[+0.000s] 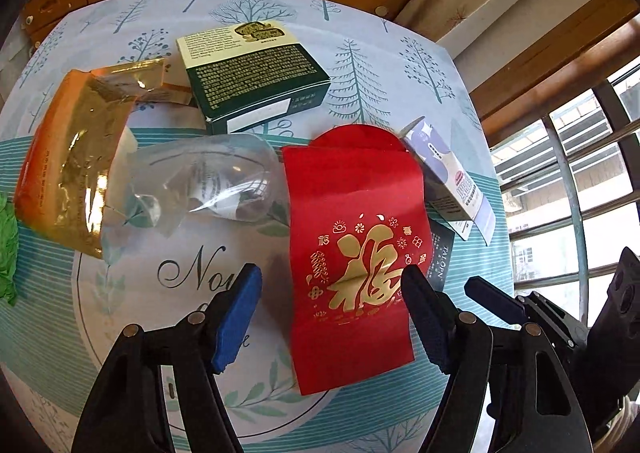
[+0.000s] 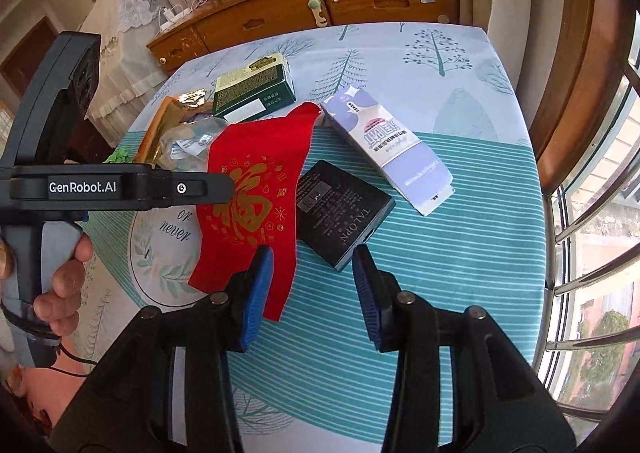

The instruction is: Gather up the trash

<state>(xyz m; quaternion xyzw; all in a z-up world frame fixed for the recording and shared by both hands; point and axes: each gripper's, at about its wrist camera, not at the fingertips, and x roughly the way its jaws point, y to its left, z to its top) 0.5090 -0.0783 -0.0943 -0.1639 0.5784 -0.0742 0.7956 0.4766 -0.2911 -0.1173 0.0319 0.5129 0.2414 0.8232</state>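
Two handheld grippers angled steeply down over a table dressed in a tree-print cloth with teal stripes. The left gripper hung with jaws spread wide, gripping nothing, a creased red paper envelope with gold lettering lying flat beneath them. The right gripper stood partly parted and empty just before a matte black box. Only the right view showed fingers wrapped around the left tool's handle. The left view alone revealed the crinkled gold foil bag and clear plastic wrapper in full. A green carton and lavender carton lay nearby.
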